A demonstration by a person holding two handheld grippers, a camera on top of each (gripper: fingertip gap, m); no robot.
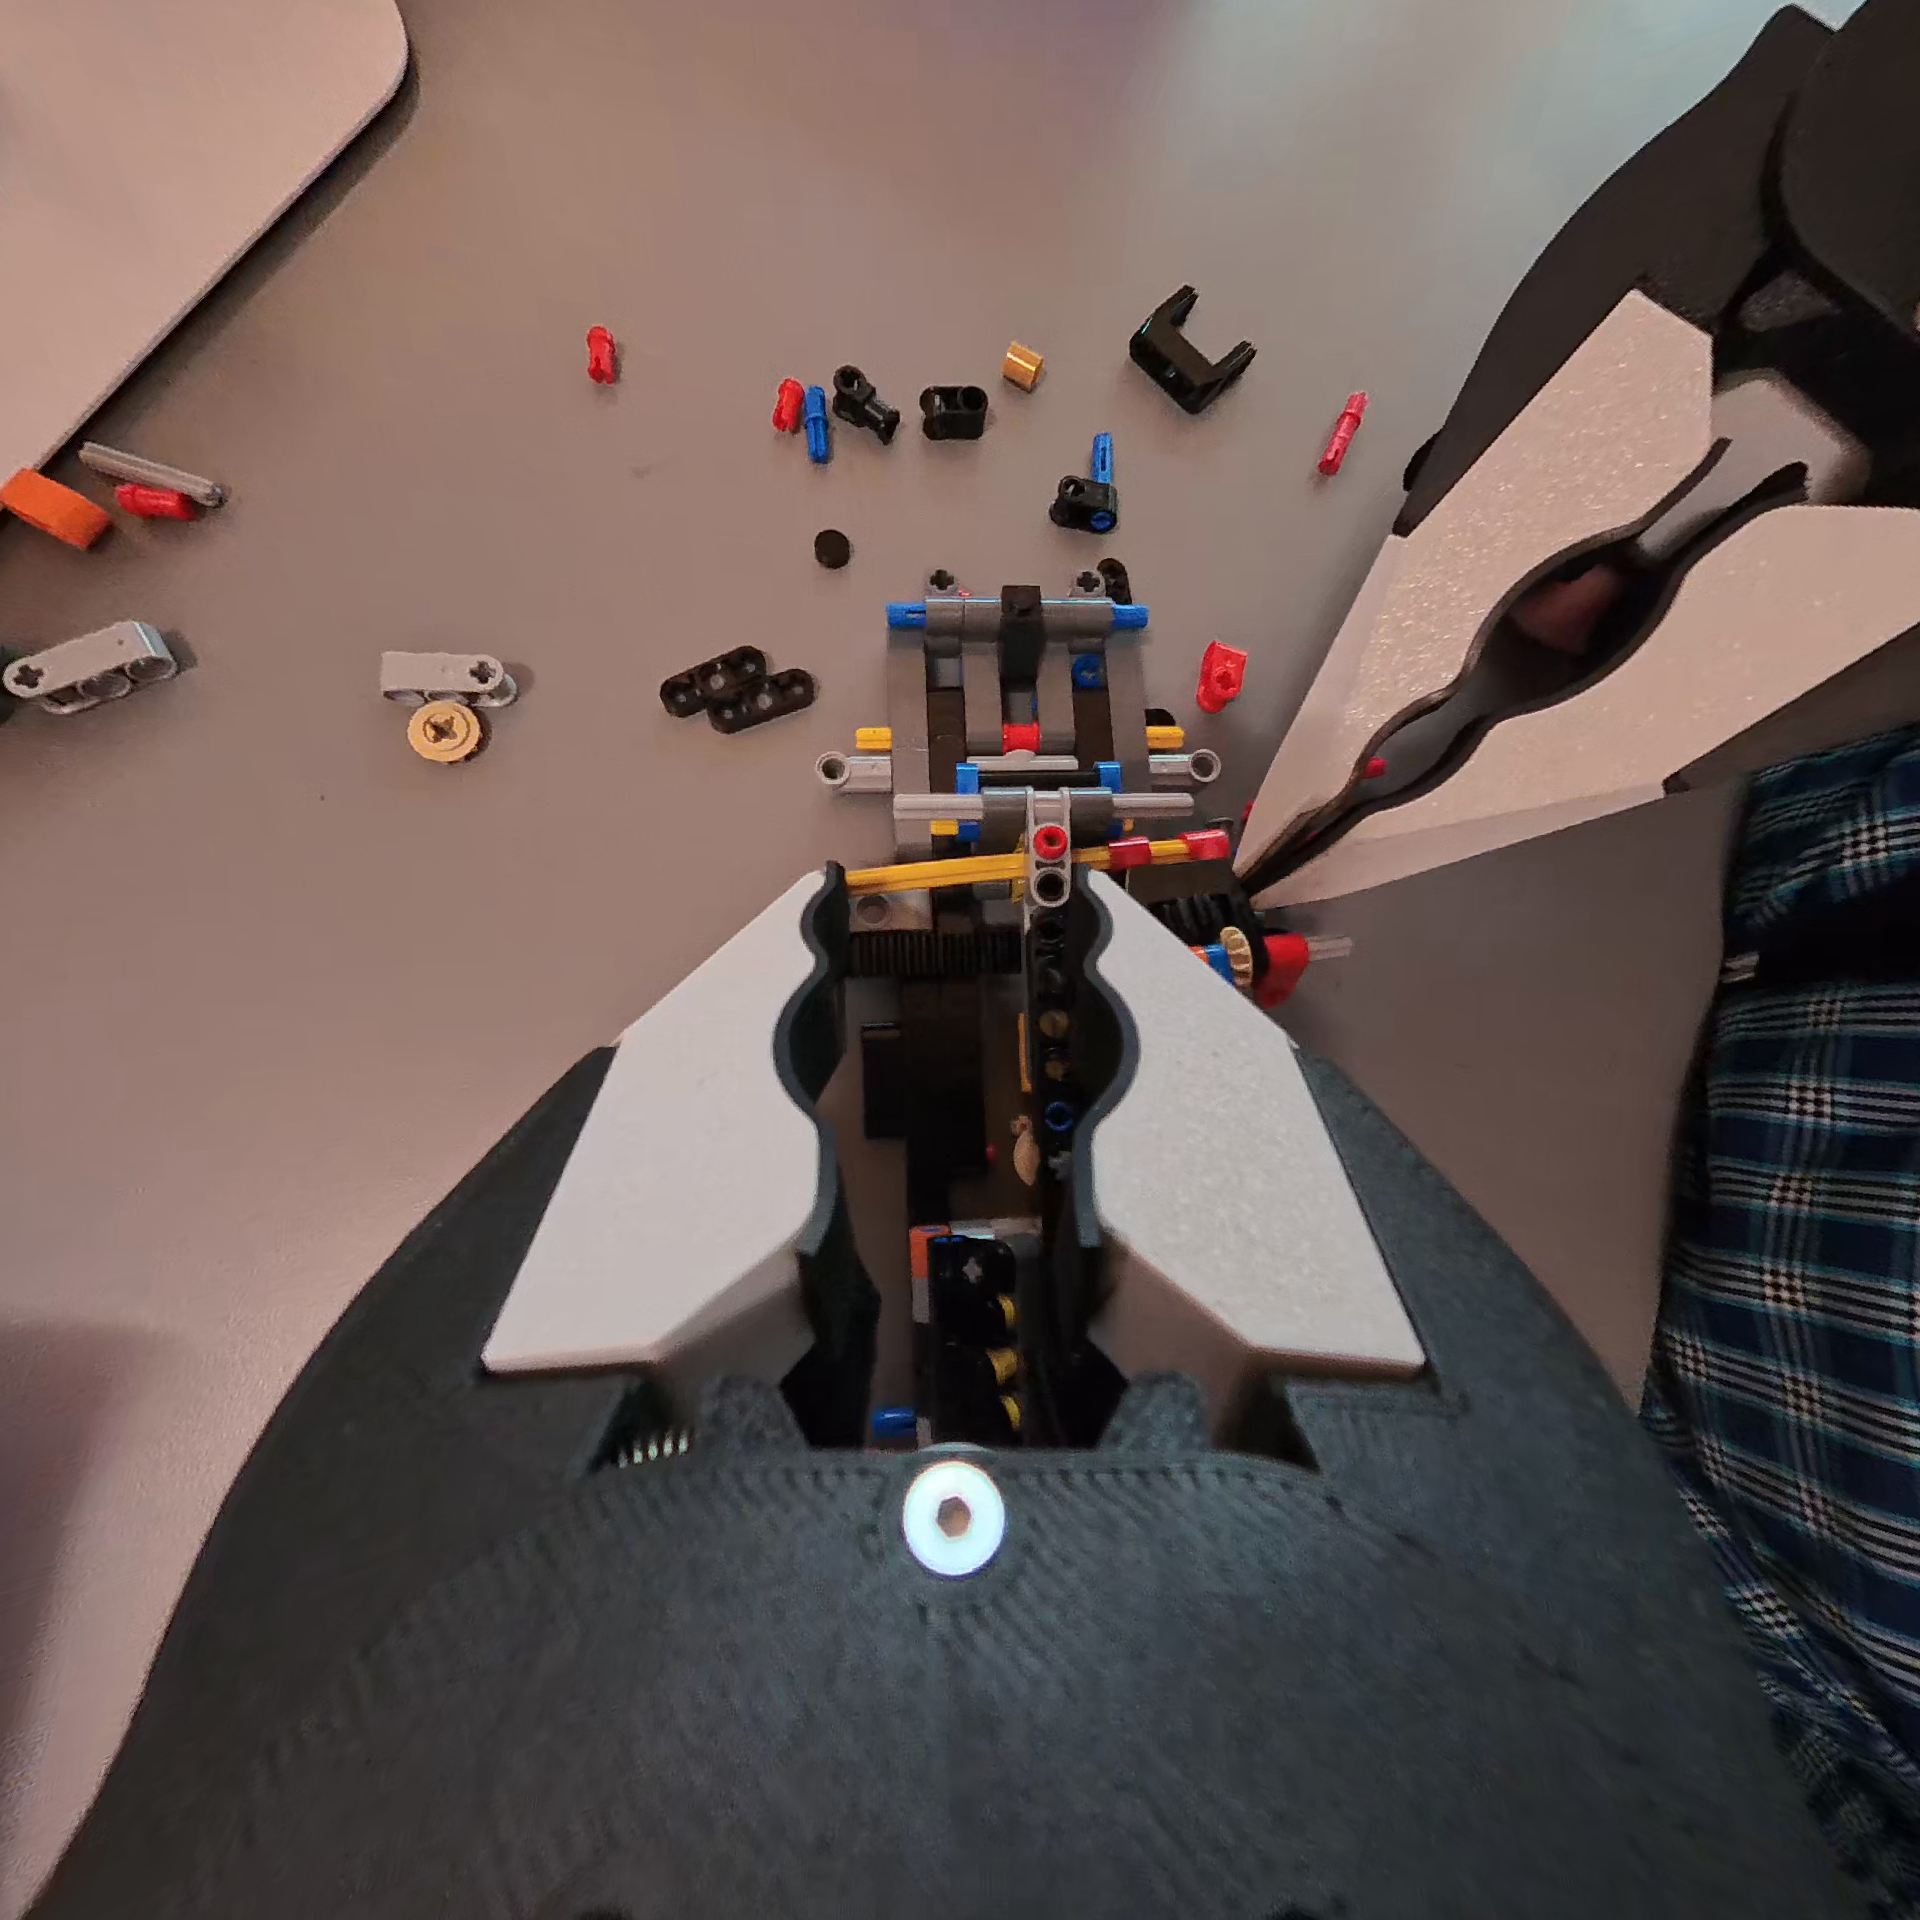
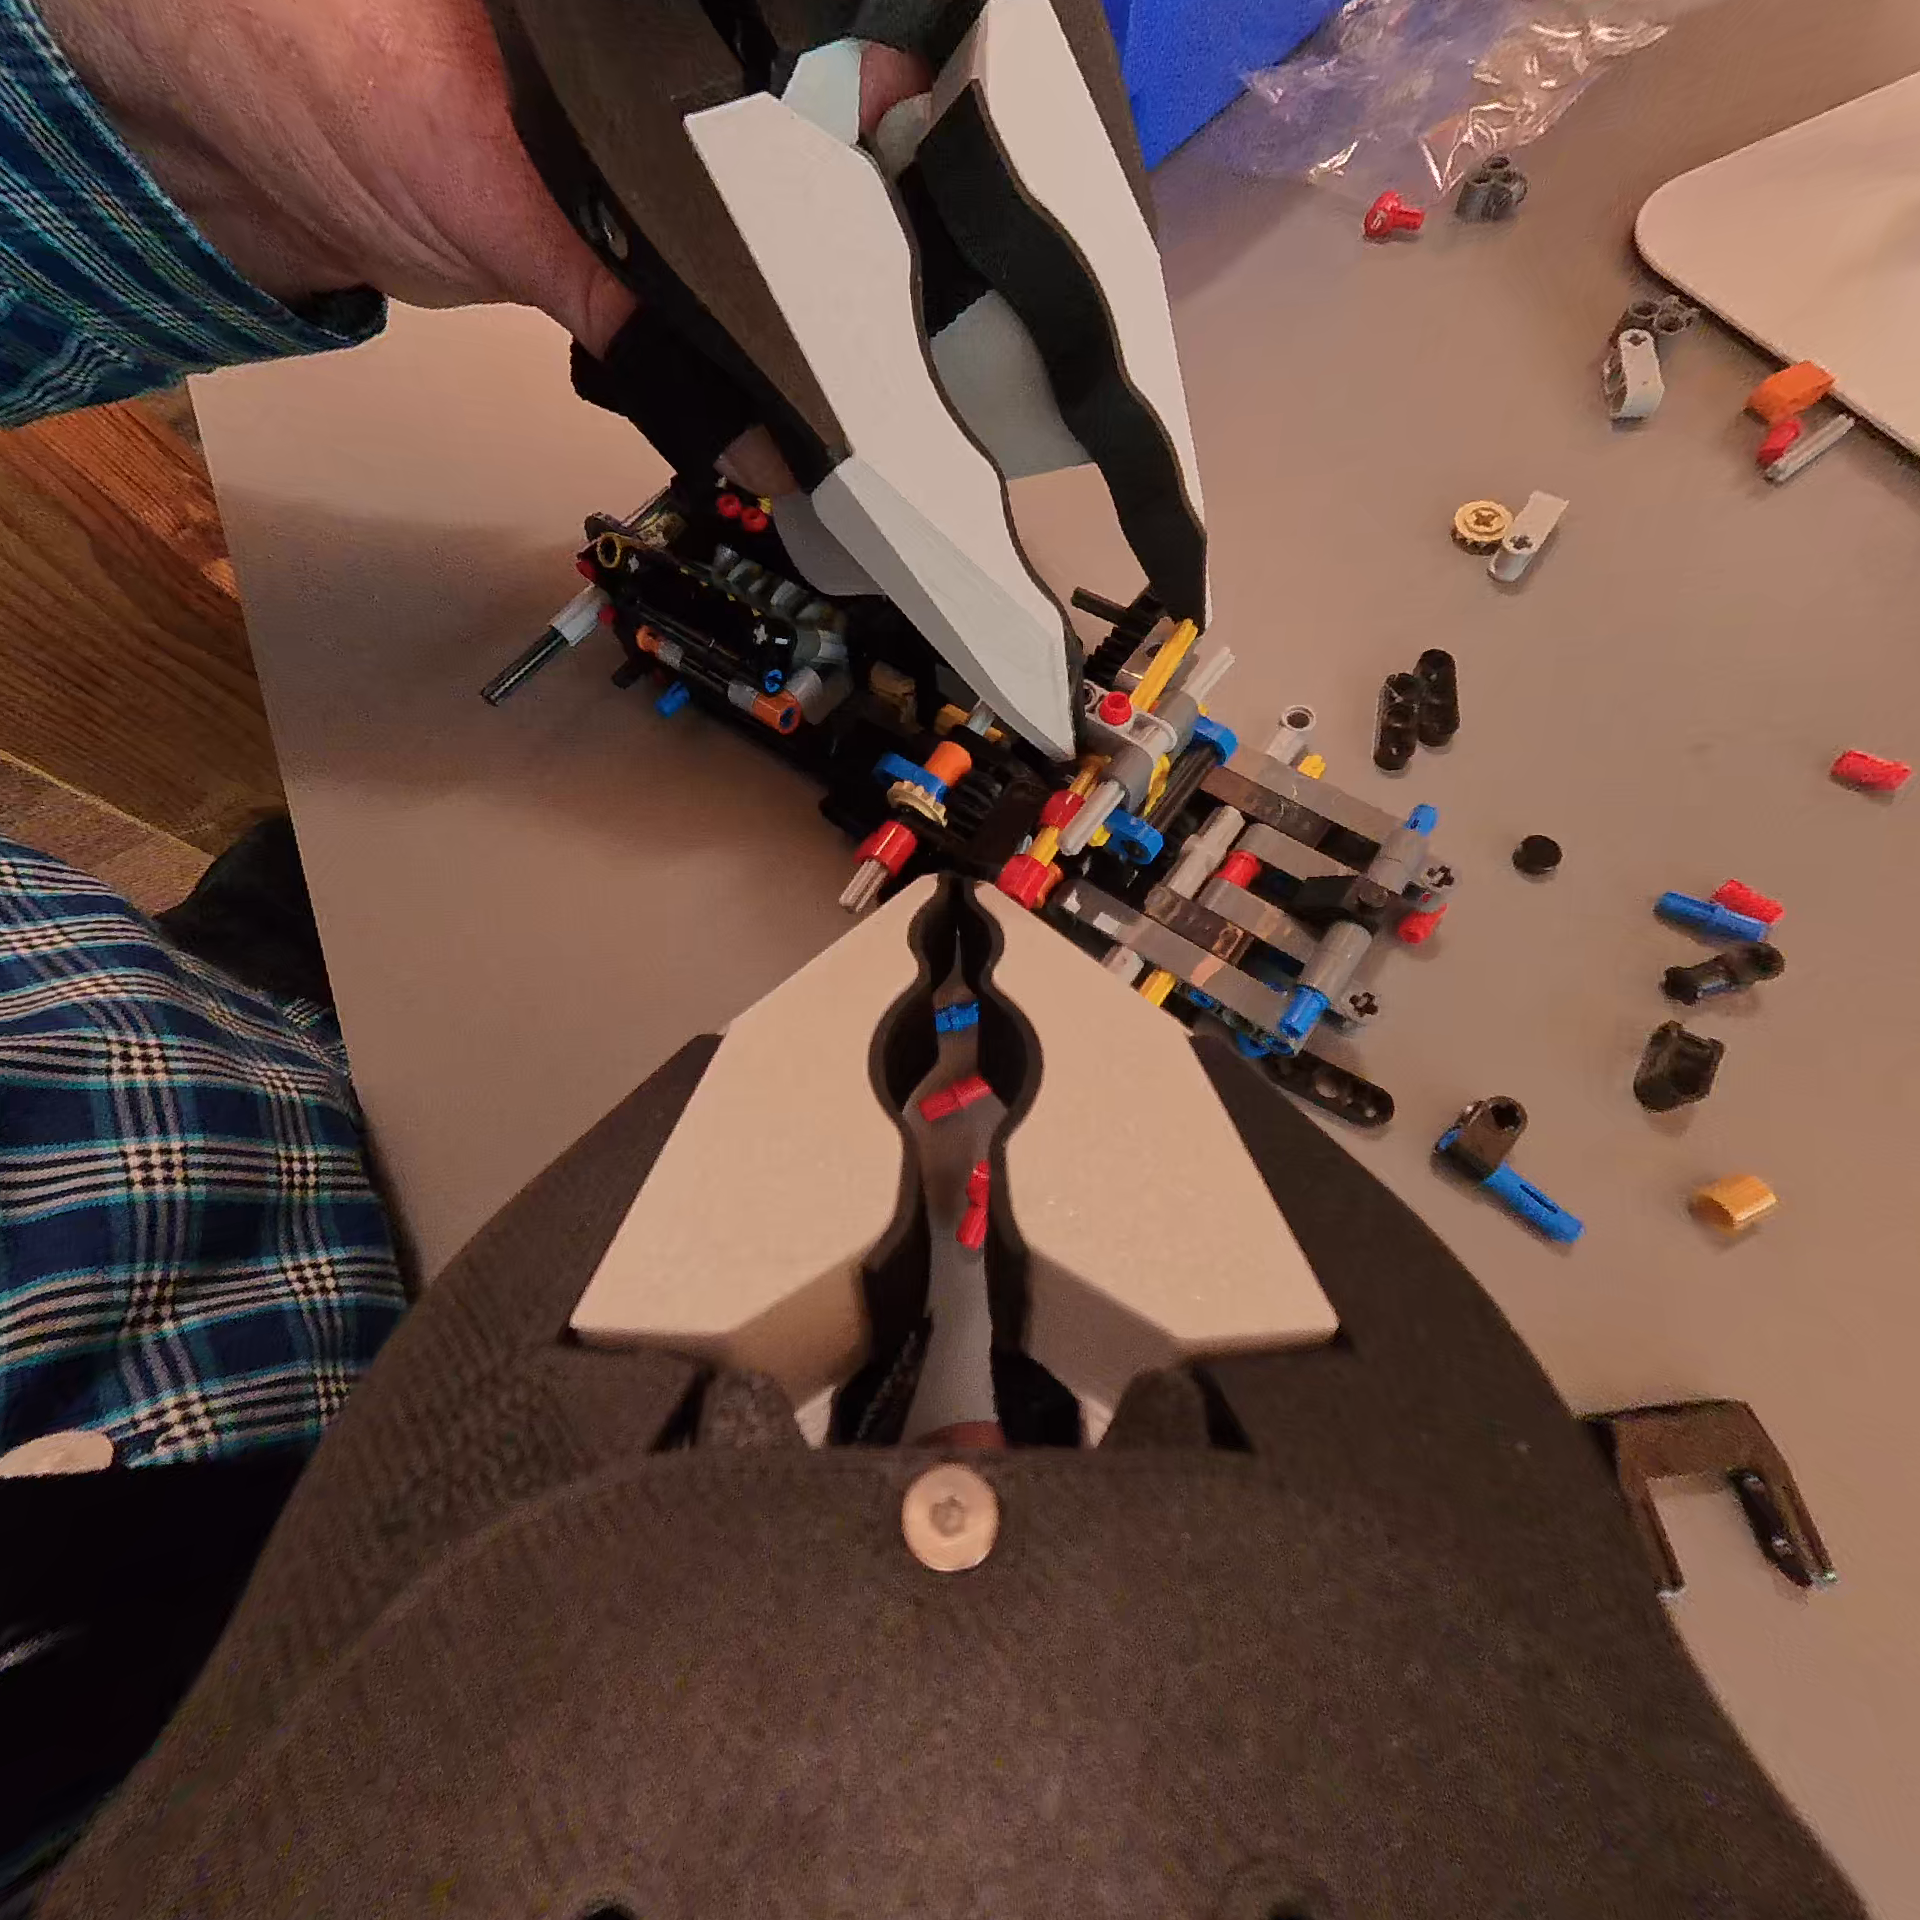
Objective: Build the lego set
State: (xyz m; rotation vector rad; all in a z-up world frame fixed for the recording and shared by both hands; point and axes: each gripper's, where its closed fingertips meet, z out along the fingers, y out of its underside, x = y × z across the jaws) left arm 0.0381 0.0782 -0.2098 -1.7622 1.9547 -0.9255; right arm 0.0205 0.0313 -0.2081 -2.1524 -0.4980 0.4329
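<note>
Your left wrist view looks steeply down, close over the lego assembly (image 1: 1023, 727). Your right wrist view faces it low from the side, tips nearly touching. Both share the assembly, loose parts and grey table (image 2: 623, 935).

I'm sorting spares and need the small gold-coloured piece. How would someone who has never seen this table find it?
Start at the lego model in the middle of the grey table. Among the loose parts scattered beyond its far end, the gold bush lies between a black two-hole connector and a black U-shaped bracket. It is the only short metallic-gold cylinder there.
</note>
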